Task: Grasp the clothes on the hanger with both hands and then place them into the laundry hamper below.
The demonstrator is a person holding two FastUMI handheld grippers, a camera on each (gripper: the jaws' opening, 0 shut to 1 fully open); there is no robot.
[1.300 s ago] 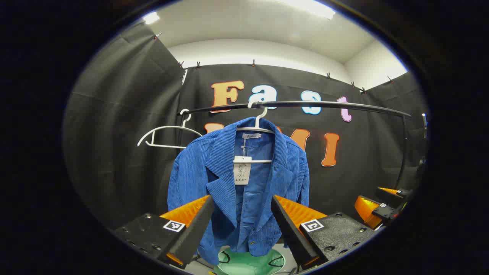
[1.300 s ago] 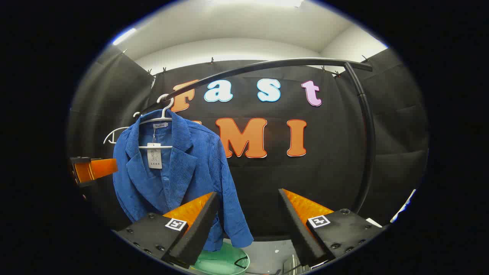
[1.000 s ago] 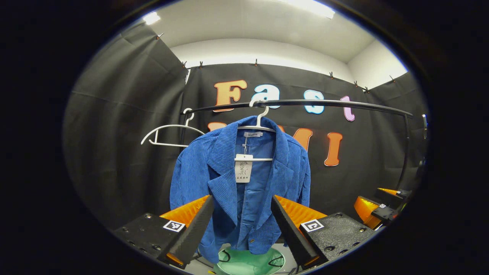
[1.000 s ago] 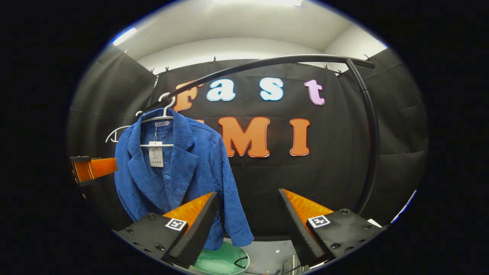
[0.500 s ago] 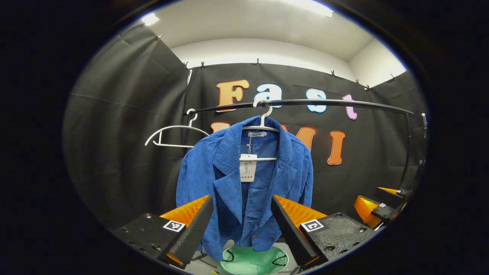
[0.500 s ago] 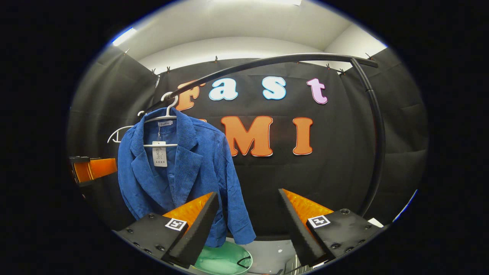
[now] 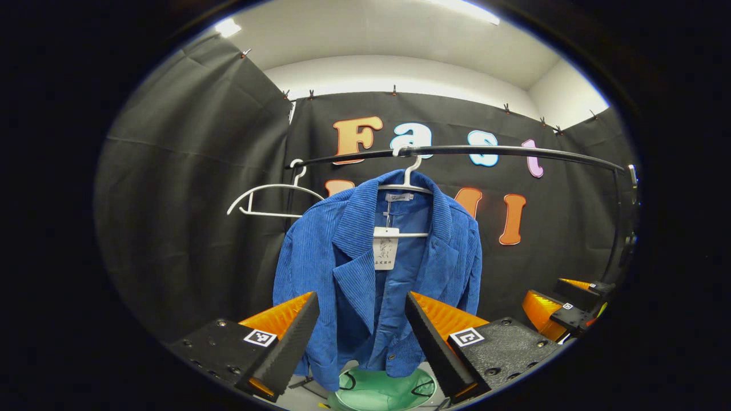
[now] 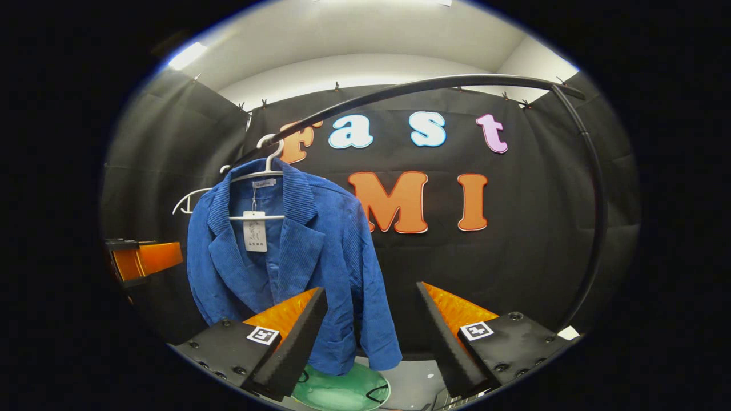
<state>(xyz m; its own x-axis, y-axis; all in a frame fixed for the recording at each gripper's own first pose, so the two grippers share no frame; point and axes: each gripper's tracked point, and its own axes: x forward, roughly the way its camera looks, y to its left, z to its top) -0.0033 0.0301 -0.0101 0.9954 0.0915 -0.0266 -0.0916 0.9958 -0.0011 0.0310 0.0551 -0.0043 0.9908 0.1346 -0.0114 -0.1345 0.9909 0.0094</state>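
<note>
Presently both the left tool (image 7: pixel 358 337) and right tool (image 8: pixel 371 337) gape wide, empty; blue jacket (image 7: pixel 365 274) hangs untouched.

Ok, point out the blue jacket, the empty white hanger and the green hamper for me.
jacket (image 7: pixel 348 257), left gripper view, on the corduroy front panel beside the lapel.
empty hanger (image 7: pixel 274 187), left gripper view, on its upper arm, left of the jacket.
hamper (image 8: pixel 337 394), right gripper view, on its green inside below the jacket's hem.
</note>
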